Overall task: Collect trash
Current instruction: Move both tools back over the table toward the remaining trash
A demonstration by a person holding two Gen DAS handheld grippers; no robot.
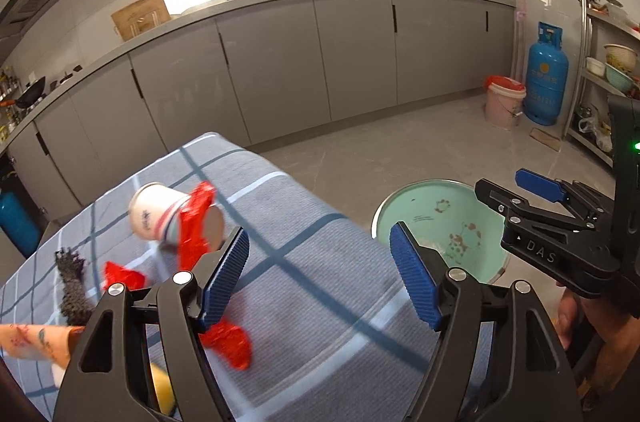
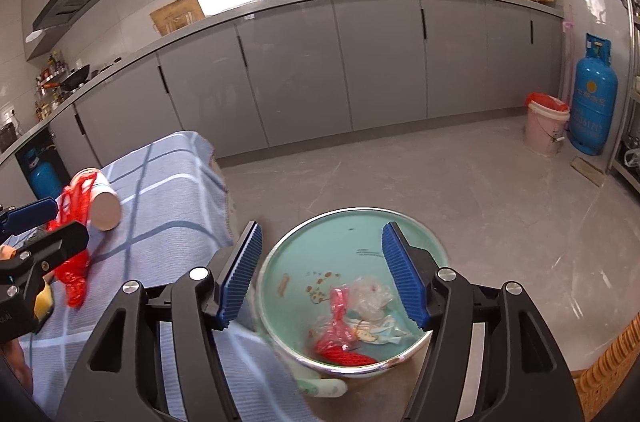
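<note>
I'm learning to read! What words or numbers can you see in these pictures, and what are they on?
"DAS": on the black right gripper, white letters on its body.
Blue gas tank: a round yellow mark and pale digits, too blurred to read.
Green bin: a small dark line of print on its inner wall, too small to read.
Paper cup: a small dark mark, unreadable.

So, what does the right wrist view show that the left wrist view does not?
Only the right wrist view shows the trash inside the green bin: red netting and clear plastic. Only the left wrist view shows the dark scrap on the cloth. Both show the tipped paper cup, the checked cloth and both open grippers.
</note>
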